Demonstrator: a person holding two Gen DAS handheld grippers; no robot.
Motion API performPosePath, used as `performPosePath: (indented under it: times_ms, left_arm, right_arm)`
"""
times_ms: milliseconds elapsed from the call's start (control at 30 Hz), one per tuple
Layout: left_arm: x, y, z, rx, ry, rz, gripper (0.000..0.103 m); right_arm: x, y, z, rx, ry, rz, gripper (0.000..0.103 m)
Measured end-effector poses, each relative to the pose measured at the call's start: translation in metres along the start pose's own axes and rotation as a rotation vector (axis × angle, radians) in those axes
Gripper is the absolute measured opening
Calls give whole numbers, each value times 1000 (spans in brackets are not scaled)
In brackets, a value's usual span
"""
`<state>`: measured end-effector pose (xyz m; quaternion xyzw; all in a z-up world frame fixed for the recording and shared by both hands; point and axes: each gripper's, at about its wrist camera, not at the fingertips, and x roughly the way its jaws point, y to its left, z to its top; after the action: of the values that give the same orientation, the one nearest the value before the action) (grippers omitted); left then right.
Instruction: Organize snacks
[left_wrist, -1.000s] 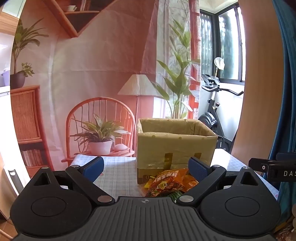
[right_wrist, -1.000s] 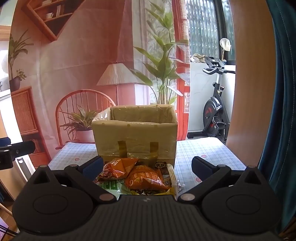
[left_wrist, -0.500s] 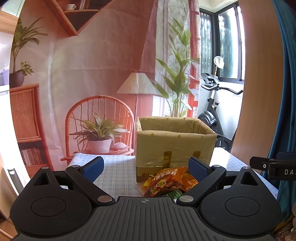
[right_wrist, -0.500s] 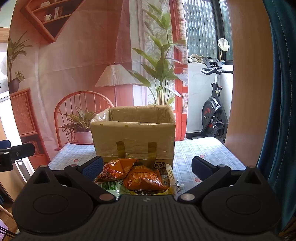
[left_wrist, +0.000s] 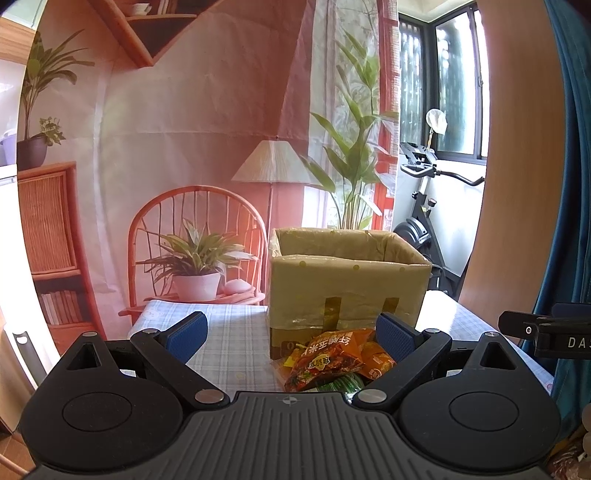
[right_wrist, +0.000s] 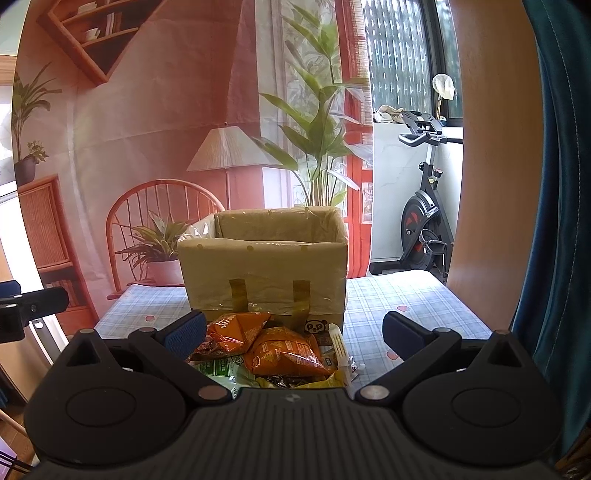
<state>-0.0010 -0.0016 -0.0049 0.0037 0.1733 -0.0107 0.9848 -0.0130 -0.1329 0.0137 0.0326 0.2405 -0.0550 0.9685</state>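
An open cardboard box (left_wrist: 347, 284) (right_wrist: 266, 269) stands on the checked tablecloth (left_wrist: 229, 350) (right_wrist: 399, 302). In front of it lies a pile of snack packets (left_wrist: 332, 360) (right_wrist: 273, 350): orange bags on top, green and yellow wrappers beneath, and a white stick-shaped packet (right_wrist: 341, 349) at the right. My left gripper (left_wrist: 291, 334) is open, held above the table short of the pile, which sits toward its right finger. My right gripper (right_wrist: 293, 328) is open too, with the pile low between its fingers, nearer the left one. Neither holds anything.
A printed backdrop with a chair, lamp and plants hangs behind the table. An exercise bike (right_wrist: 424, 229) stands at the back right, beside a wooden post (right_wrist: 491, 147) and a blue curtain (right_wrist: 554, 184). The other gripper's body shows at the right edge (left_wrist: 546, 332) and left edge (right_wrist: 22, 306).
Both grippers have risen slightly, so the box and snacks sit a little lower in each view. Fingers stay open; nothing on the table has moved.
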Motion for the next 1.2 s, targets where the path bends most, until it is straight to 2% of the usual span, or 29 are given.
performPosePath:
  times_ms: [1200]
  left_arm:
    - [2, 0, 1, -5, 17, -10, 99]
  right_arm:
    - [0, -4, -2, 4, 4, -2, 103]
